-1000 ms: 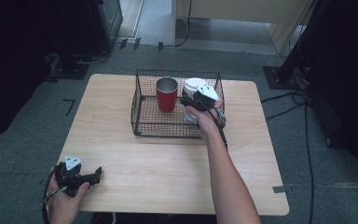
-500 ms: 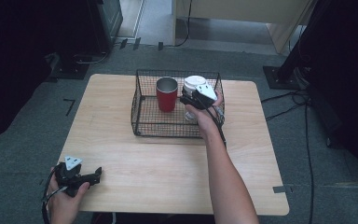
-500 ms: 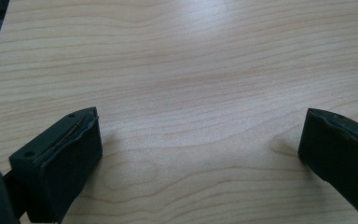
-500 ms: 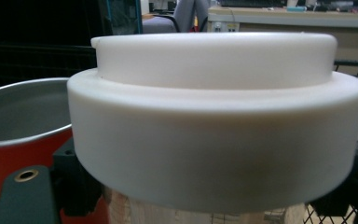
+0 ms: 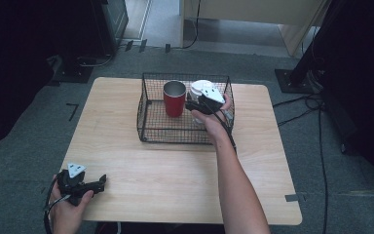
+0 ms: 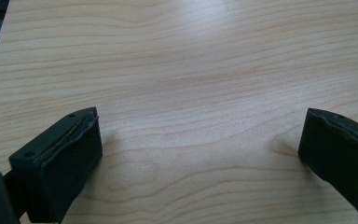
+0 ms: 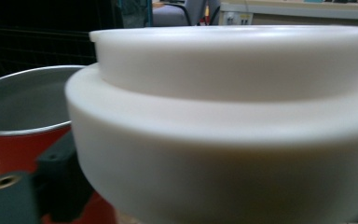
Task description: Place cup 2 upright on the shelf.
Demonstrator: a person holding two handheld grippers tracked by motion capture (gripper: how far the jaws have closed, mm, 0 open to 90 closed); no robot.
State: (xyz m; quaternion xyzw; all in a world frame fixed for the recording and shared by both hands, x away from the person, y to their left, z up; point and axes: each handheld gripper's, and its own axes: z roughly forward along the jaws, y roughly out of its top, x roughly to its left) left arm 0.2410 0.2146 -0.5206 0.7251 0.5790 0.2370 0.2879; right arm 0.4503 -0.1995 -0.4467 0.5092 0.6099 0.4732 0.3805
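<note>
Wire basket [image 5: 148, 122] at bench [image 5: 175, 170] far centre. Red cup [image 5: 174, 98] upright inside basket; white lidded container [image 7: 223, 116] just beside it. Right tongs [image 5: 198, 103] clamp container. Left tongs [image 5: 90, 184] wide, empty, near-left of basket.

I'm working in what looks like a lab or test room, not a home. Under my jaws is a plain light wooden table [image 5: 175, 165], bare of any household clutter, standing on grey carpet tile [image 5: 24, 146]. Out past my right jaws, beyond the table's far edge, black stand bases [image 5: 292, 80] sit on the floor and loose cables [image 5: 316, 105] snake across the carpet off to that side. Dark equipment racks [image 5: 109, 24] stand far ahead of my left jaws. A strip of tape [image 5: 290, 197] marks the table corner near my right forearm, and more tape marks [image 5: 72, 109] lie on the carpet. Past my right jaws, a desk [image 7: 303, 11] with a socket.
</note>
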